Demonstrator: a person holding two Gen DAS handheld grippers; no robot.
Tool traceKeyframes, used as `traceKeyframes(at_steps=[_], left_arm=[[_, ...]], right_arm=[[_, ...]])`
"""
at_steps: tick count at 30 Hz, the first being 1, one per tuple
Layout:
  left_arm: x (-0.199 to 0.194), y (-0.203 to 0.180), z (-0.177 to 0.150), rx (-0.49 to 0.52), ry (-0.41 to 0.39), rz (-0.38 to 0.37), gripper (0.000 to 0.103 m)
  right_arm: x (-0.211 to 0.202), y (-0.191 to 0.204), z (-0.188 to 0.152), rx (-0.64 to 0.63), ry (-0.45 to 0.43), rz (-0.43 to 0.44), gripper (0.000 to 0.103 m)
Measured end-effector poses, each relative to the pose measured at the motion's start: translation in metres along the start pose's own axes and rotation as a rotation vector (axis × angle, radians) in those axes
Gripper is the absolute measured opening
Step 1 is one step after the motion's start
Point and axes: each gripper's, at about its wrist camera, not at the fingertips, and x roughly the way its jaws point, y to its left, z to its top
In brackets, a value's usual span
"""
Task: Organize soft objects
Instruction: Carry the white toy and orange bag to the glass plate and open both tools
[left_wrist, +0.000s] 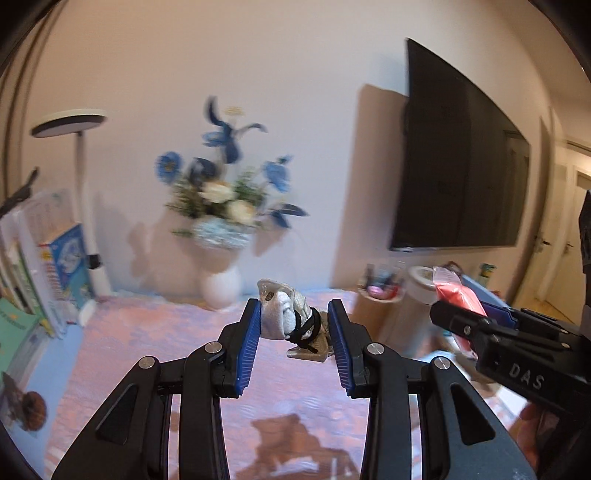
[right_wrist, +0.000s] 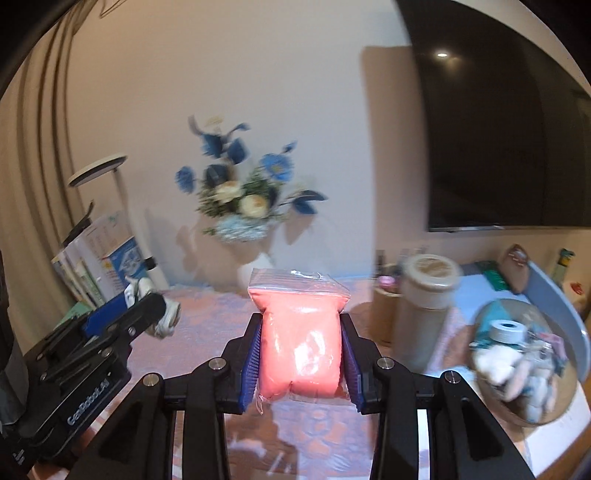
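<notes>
— Blue ribbed pads (right_wrist: 255, 363) squeeze both sides of the pink bag (right_wrist: 301, 332). That's the right gripper (right_wrist: 301, 365), clamped on it.

— Which way does the bag stand?

— Upright. Its long side runs up from the fingers, and the clear zip top pokes out above. It looks squishy and full of smooth pink stuff.

— And the left gripper (left_wrist: 293, 328)?

— It pinches a little white bundle (left_wrist: 284, 314), crinkly, tied with black bands. It lies sideways across the fingers.

— Where should they go?

— I think into the shiny round bowl (right_wrist: 554, 410) on the right. It already has soft white lumps inside. The right hand is nearer, so the pink bag may go first. Both bags hang above the pink cloth (left_wrist: 155, 332).
</notes>
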Motion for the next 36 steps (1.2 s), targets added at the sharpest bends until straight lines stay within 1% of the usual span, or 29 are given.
traceKeyframes(at_steps=[1, 4, 7, 8, 9, 10, 11, 13, 14, 16, 18, 19, 20, 21, 23, 28, 30, 31, 33, 34, 36], left_arm=[[0.002, -0.009, 0.0, 0.007, 0.005, -0.017, 0.034], [0.01, -0.041, 0.003, 0.034, 0.018, -0.08, 0.034], [0.022, -0.077, 0.013, 0.064, 0.027, -0.162, 0.034], [0.028, -0.089, 0.016, 0.069, 0.036, -0.202, 0.034], [0.035, -0.102, 0.019, 0.068, 0.056, -0.274, 0.034], [0.044, -0.112, 0.022, 0.066, 0.088, -0.364, 0.034], [0.055, -0.123, 0.023, 0.06, 0.123, -0.437, 0.034], [0.075, -0.146, 0.021, 0.073, 0.147, -0.45, 0.034], [0.085, -0.159, 0.02, 0.086, 0.162, -0.46, 0.034], [0.109, -0.182, 0.017, 0.09, 0.215, -0.495, 0.034], [0.124, -0.205, 0.015, 0.123, 0.229, -0.503, 0.034], [0.13, -0.216, 0.013, 0.153, 0.227, -0.498, 0.034], [0.137, -0.229, 0.01, 0.185, 0.233, -0.509, 0.034], [0.146, -0.239, 0.007, 0.201, 0.252, -0.535, 0.034], [0.164, -0.254, -0.001, 0.219, 0.29, -0.559, 0.034], [0.192, -0.273, -0.021, 0.238, 0.348, -0.563, 0.034], [0.201, -0.277, -0.026, 0.247, 0.353, -0.552, 0.034], [0.204, -0.28, -0.028, 0.254, 0.358, -0.545, 0.036], [0.21, -0.287, -0.032, 0.268, 0.37, -0.532, 0.036], [0.213, -0.29, -0.035, 0.275, 0.381, -0.533, 0.043], [0.216, -0.294, -0.039, 0.283, 0.387, -0.512, 0.048]], right_arm=[[-0.004, -0.01, -0.001, 0.016, -0.001, -0.012, 0.038], [-0.02, -0.057, 0.0, 0.097, -0.022, -0.062, 0.038], [-0.038, -0.104, 0.002, 0.168, -0.054, -0.128, 0.038], [-0.042, -0.115, 0.003, 0.185, -0.062, -0.144, 0.038], [-0.047, -0.131, 0.003, 0.212, -0.077, -0.171, 0.038], [-0.05, -0.147, 0.001, 0.237, -0.091, -0.192, 0.038], [-0.053, -0.165, -0.001, 0.266, -0.105, -0.22, 0.038], [-0.052, -0.197, -0.006, 0.327, -0.098, -0.267, 0.038], [-0.05, -0.219, -0.01, 0.377, -0.087, -0.281, 0.038], [-0.047, -0.245, -0.015, 0.439, -0.077, -0.294, 0.038], [-0.043, -0.27, -0.019, 0.484, -0.059, -0.327, 0.038], [-0.04, -0.279, -0.021, 0.498, -0.046, -0.348, 0.038], [-0.035, -0.291, -0.026, 0.52, -0.019, -0.384, 0.038], [-0.03, -0.299, -0.029, 0.532, 0.002, -0.406, 0.038], [-0.019, -0.316, -0.039, 0.555, 0.043, -0.433, 0.038], [-0.01, -0.338, -0.052, 0.589, 0.081, -0.454, 0.038], [-0.006, -0.335, -0.051, 0.584, 0.086, -0.454, 0.038], [-0.005, -0.337, -0.052, 0.582, 0.089, -0.454, 0.038], [0.0, -0.338, -0.053, 0.586, 0.11, -0.451, 0.039], [0.004, -0.339, -0.055, 0.594, 0.129, -0.449, 0.041], [0.009, -0.34, -0.058, 0.608, 0.154, -0.437, 0.047]])
